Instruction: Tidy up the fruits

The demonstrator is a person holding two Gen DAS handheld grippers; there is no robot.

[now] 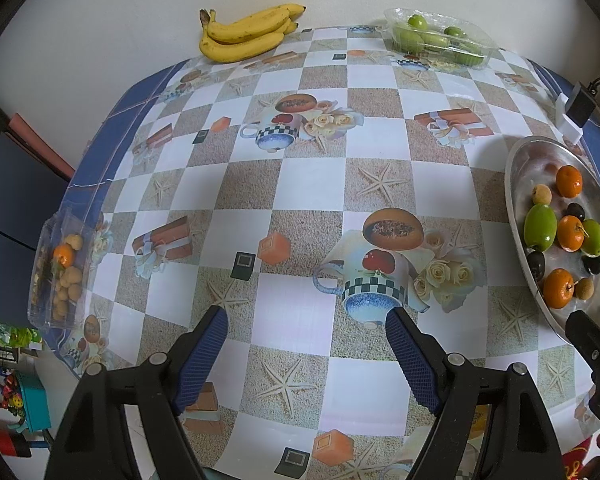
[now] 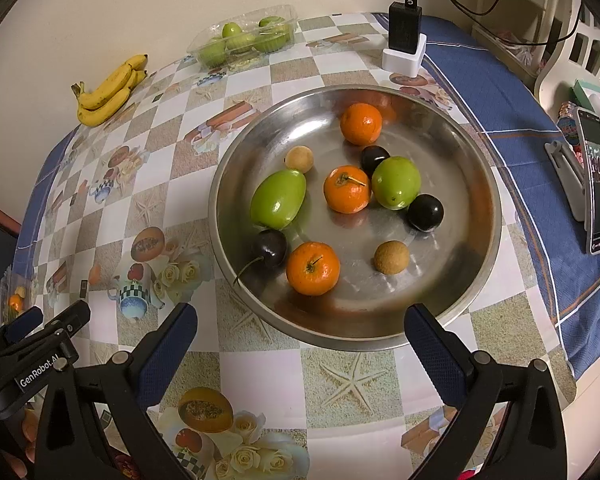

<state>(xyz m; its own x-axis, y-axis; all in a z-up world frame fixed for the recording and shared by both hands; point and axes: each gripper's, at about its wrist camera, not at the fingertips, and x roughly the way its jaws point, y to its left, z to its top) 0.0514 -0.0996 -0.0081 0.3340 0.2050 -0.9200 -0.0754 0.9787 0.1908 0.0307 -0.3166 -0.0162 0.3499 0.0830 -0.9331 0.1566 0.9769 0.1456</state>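
Steel bowl (image 2: 476, 184) of oranges (image 2: 313, 268), green fruits (image 2: 278, 199) and dark plums (image 2: 425, 213) sits just ahead of the right gripper (image 2: 300, 330), whose jaws stand open and empty. Left gripper (image 1: 306, 330) jaws likewise gape over bare bench (image 1: 300, 184), bananas (image 1: 244, 34) far beyond them.

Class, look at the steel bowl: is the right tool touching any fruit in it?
Apart. The right wrist view shows the right tool open at the steel bowl's near rim, nothing between its fingers.
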